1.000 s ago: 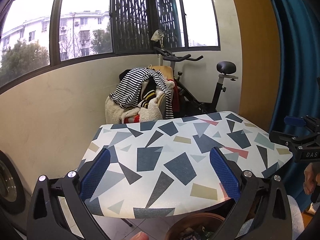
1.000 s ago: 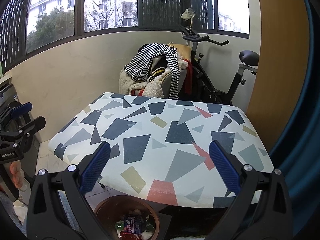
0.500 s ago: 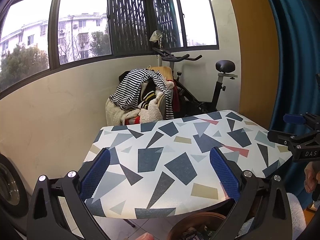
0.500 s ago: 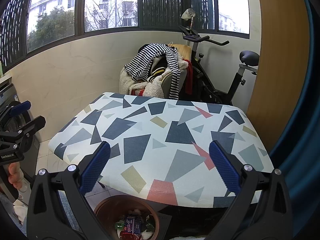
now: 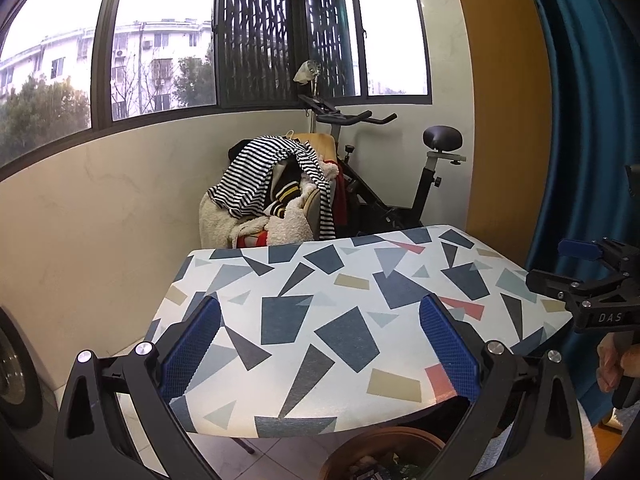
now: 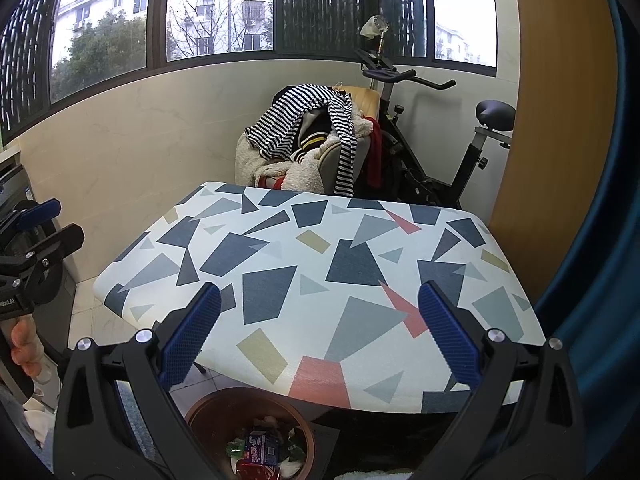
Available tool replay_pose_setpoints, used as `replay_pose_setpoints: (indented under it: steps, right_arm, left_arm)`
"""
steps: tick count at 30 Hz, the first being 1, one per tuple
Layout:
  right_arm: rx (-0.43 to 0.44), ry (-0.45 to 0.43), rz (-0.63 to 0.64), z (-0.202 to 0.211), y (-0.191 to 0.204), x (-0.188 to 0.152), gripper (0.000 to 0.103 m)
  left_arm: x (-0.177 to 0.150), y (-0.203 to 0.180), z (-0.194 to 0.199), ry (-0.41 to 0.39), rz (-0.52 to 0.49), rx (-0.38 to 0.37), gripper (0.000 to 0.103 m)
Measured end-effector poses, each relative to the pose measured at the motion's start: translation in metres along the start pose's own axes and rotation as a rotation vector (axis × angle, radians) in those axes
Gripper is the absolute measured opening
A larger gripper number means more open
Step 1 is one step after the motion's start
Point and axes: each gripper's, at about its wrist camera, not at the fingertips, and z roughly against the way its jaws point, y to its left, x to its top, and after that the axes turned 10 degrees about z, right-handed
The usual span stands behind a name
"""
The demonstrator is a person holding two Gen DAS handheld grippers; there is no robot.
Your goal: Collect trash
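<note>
A brown round bin [image 6: 208,412] stands on the floor below the near edge of a table [image 6: 320,264] with a geometric-patterned cloth. It holds wrappers [image 6: 260,446] and other scraps. Its rim also shows in the left wrist view [image 5: 384,438]. My right gripper [image 6: 320,336] is open and empty above the table's near edge. My left gripper [image 5: 320,344] is open and empty over the table's near left part. The right gripper also shows at the right of the left wrist view [image 5: 588,280], and the left gripper at the left of the right wrist view [image 6: 36,240].
Behind the table stand a chair piled with clothes [image 6: 316,140] and an exercise bike [image 6: 440,140] under the windows. A blue curtain [image 5: 580,120] hangs at the right. A washing machine [image 5: 12,368] is at the left.
The left wrist view has shifted slightly, with the table a little lower and closer. Both grippers stay open and empty. The right wrist view is unchanged.
</note>
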Motion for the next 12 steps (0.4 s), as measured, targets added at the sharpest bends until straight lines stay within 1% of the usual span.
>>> replay_pose_setpoints:
  steps: [5,9,12]
  right_arm:
    - [0.001,-0.001,-0.001,0.0007,-0.001,-0.0002,0.097]
    - [0.001,-0.001,-0.001,0.0011,-0.0015,-0.0006,0.097]
    - [-0.002,0.0,-0.002,0.0015,-0.0018,-0.0006,0.097]
  left_arm:
    - [-0.0007,0.0023,-0.0005,0.014,0.011,0.004,0.097]
    - [0.0,0.006,-0.0027,0.024,0.03,0.03,0.097]
    - [0.0007,0.0081,-0.0039,0.03,0.033,0.033,0.097]
